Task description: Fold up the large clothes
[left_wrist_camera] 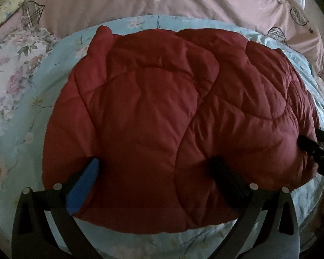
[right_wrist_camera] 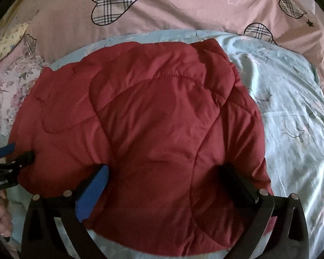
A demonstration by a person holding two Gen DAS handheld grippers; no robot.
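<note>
**Mira:** Both tongs are spread wide. The left gripper (left_wrist_camera: pixel 153 172) has its blue pad at about 8 o'clock and its black finger at about 4 o'clock of its own view, both lying on top of the red quilted jacket (left_wrist_camera: pixel 162 118); nothing is pinched between them. The right gripper (right_wrist_camera: pixel 164 179) sits the same way on the near hem.

**Jon:** And the jacket itself?

**Mira:** It lies in a padded, already doubled-over bundle on the light blue floral sheet (right_wrist_camera: pixel 291 118), with the pink heart-print duvet (right_wrist_camera: pixel 183 6) behind it at 12 o'clock. A loose edge sticks up at about 11 o'clock in the left view.

**Jon:** So what does the fold ask for?

**Mira:** Judging from the open jaws, each tong probably needs to slide under the near hem before closing, so it takes all layers rather than just the slippery top shell. Puffy filling springs back, so both sides should likely lift evenly, carry toward 12 o'clock, then press flat. Uneven lift could skew the bundle.
</note>
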